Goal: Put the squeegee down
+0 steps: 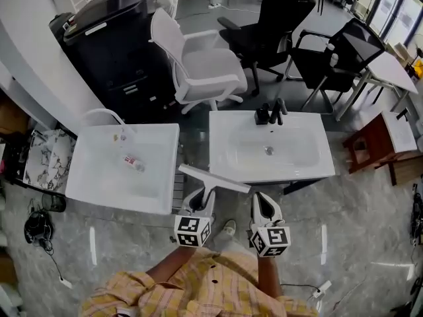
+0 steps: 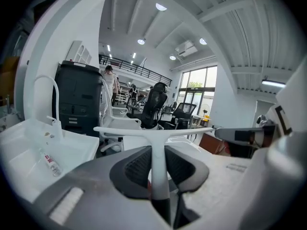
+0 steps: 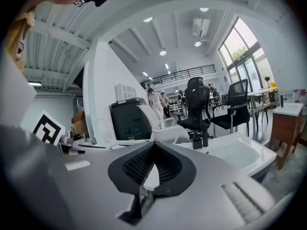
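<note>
Squeegee [image 1: 213,180] sat in the left tool [image 1: 200,202], handle pinched between the pads, blade crossways at frame centre over the gap between the basins [image 1: 221,170]. The right tool [image 1: 264,205] was closed on nothing. To set it down well, I'd say: go low over a flat rim, lay blade and handle down together, and only then part the pads. The count: one squeegee, two tools, two white basins, one small bottle [image 1: 133,163] in the left-hand basin, one white chair [image 1: 198,65], two black chairs [image 1: 277,18].

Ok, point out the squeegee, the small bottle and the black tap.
squeegee [image 1: 215,179], head view, middle of its blade.
small bottle [image 1: 133,163], head view, middle of its body.
black tap [image 1: 269,114], head view, its lower part.
</note>
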Demonstrator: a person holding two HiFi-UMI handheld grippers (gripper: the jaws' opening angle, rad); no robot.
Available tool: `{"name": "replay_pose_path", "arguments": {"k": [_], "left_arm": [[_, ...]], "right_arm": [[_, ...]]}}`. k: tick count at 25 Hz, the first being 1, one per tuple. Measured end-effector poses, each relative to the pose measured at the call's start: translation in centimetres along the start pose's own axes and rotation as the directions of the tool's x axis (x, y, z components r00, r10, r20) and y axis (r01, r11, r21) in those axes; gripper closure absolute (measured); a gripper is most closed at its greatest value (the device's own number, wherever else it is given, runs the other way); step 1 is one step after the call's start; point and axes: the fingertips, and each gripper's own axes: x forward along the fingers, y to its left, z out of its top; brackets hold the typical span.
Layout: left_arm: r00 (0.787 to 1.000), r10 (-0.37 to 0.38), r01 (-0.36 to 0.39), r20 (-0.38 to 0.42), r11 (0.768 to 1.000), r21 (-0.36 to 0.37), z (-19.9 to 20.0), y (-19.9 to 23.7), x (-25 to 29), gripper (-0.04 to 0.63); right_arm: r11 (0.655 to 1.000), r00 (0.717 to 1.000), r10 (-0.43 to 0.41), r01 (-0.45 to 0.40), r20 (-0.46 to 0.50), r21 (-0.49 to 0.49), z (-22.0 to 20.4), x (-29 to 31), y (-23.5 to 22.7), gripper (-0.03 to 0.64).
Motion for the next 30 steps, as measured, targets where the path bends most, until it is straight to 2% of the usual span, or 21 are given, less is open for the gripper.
{"name": "replay_pose_path", "arguments": {"k": [13,22,30], "left_arm": [[0.997,0.077,-0.078,-0.020,0.996,-0.039,1.5,0.0,8.0,0.508],[0.992,0.117,-0.119,-0.044,0.991,-0.054,2.0,0.3,10.4,0.508],[0.989,0.136,-0.141,-0.060,0.987,-0.081,2.3,2.7,12.6,0.508]], "right_arm": [[0.998,0.997,0.060,-0.060,-0.044,0.009,1.3,5.7,-6.9,0.617],[0.995,0.994,0.091,-0.088,-0.067,0.046,1.0,8.5,-8.8,0.617],[0.995,0.991,0.083,-0.077,-0.109,0.063,-0.2,11.2,-9.7,0.617]]}}
